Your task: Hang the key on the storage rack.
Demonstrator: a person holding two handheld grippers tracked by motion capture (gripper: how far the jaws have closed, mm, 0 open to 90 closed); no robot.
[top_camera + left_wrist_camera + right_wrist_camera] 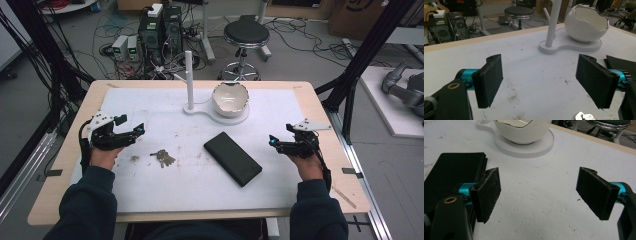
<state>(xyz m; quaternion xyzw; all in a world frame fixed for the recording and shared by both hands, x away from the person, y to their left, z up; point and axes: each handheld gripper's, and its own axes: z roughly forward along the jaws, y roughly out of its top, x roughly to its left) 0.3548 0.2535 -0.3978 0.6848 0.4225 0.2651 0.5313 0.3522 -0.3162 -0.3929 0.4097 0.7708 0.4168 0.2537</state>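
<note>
A bunch of keys (pixel 162 157) lies on the white mat, left of centre, and its top edge shows as keys (pixel 585 116) low in the left gripper view. A black flat wallet-like case (pixel 232 158) lies at an angle in the middle. My left gripper (pixel 131 125) hovers left of the keys, open, with nothing between its jaws (pixel 544 82). My right gripper (pixel 280 136) is to the right of the case, open and empty (pixel 539 192). In the right gripper view the case (pixel 451 175) lies beside and behind the left jaw.
A white eggshell-shaped bowl (pixel 230 98) sits on a white stand (pixel 235 119) with an upright post (pixel 189 80) at the back centre of the mat. The bowl (pixel 586 22) and post (pixel 552 22) show ahead of the left gripper. A stool (pixel 245 35) and computers stand beyond the table.
</note>
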